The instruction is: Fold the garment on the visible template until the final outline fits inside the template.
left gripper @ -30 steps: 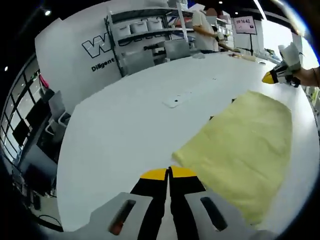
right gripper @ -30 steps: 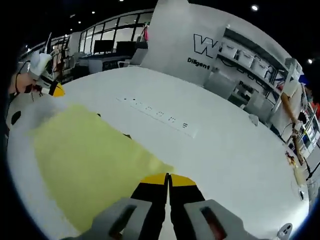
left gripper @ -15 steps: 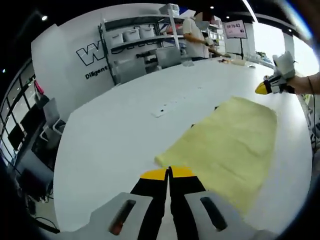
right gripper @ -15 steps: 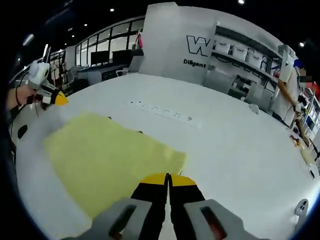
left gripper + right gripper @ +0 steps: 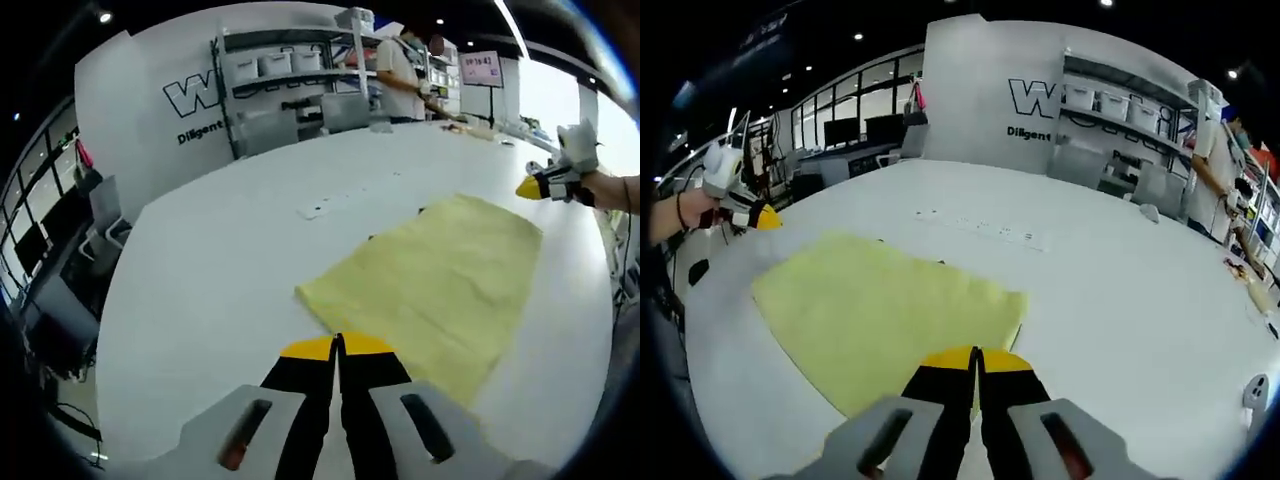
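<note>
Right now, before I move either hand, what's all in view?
Cloth: one, pale yellow, lying flat on the table, folded into a rough rectangle.
Table: one, white, large, under the cloth.
Power strip: one, white, set in the table beyond the cloth.
Shelves: one grey unit with white bins, against the far wall.
Person: one, standing at the far end by the shelves.
Left gripper: yellow-tipped black jaws together, just short of the cloth's near corner.
Right gripper: same colours, jaws together, at the cloth's opposite end.
</note>
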